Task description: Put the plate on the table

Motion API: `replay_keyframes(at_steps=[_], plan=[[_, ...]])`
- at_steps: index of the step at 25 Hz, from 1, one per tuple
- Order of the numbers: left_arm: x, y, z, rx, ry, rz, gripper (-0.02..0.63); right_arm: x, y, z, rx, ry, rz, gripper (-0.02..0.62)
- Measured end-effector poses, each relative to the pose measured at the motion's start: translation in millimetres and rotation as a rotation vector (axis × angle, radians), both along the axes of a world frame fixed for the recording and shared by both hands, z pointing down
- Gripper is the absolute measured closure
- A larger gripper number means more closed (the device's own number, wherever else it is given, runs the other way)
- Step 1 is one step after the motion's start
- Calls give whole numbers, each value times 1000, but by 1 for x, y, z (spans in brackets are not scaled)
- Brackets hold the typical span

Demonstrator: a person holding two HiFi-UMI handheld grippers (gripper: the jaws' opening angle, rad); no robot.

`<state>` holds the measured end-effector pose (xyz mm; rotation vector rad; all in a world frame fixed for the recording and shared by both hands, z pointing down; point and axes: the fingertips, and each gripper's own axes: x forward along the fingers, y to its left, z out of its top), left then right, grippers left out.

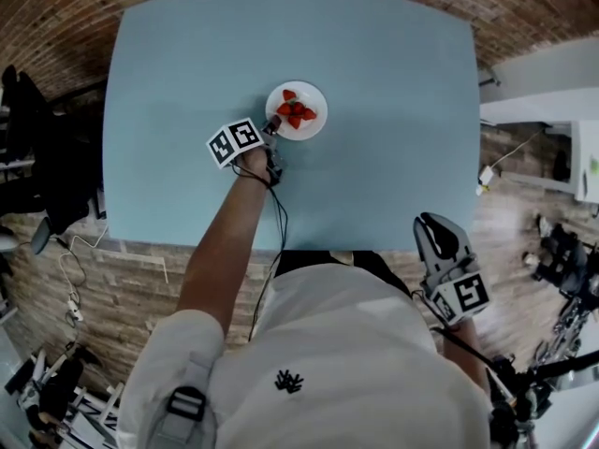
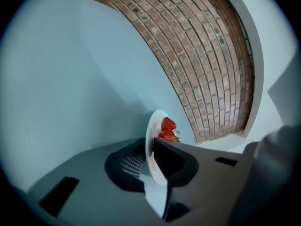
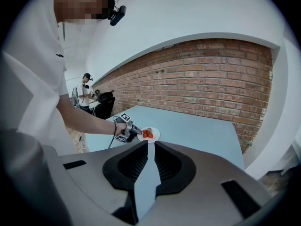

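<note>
A small white plate (image 1: 316,120) with a few strawberries (image 1: 296,111) rests on the pale blue table (image 1: 393,73), a little left of its middle. My left gripper (image 1: 272,125) reaches the plate's near-left rim. In the left gripper view that rim (image 2: 154,149) stands edge-on between the jaws, which are slightly apart with a gap beside it, so the gripper is open. My right gripper (image 1: 429,223) hangs off the table's near right corner beside my body. It holds nothing, and its jaws (image 3: 151,147) stand a narrow slit apart. From there the plate (image 3: 154,134) shows far off.
A brick floor surrounds the table. Dark chairs and gear (image 1: 37,157) stand at the left, and white furniture (image 1: 543,92) and tripod legs (image 1: 552,363) at the right. A cable (image 1: 277,213) runs from the left gripper back over the table's near edge. Another person (image 3: 84,93) stands far off.
</note>
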<state>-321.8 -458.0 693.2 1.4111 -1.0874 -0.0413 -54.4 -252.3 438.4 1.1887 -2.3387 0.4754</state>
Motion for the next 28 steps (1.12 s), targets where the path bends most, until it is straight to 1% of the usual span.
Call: replay_keyframes(at_steps=[3, 6, 11, 15, 19, 22, 24, 28], plan=[[2, -3, -1, 17, -111, 33, 560, 9, 4, 0, 2, 0, 17, 548], [4, -5, -2, 15, -222, 60, 545, 17, 6, -1, 5, -5, 26, 548], [9, -6, -3, 8, -364, 97, 524, 29, 11, -4, 19, -19, 33, 548], [12, -6, -2, 3, -494, 127, 517, 44, 16, -6, 32, -31, 43, 548], [11, -5, -1, 10, -616, 145, 513, 63, 22, -6, 41, -36, 56, 548], [6, -6, -7, 31, -721, 138, 506, 78, 25, -4, 50, -48, 52, 548], [3, -3, -16, 50, -756, 119, 506, 87, 26, -3, 57, -58, 37, 548], [1, 15, -44, 100, -771, 67, 506, 104, 26, -2, 80, -86, -11, 548]])
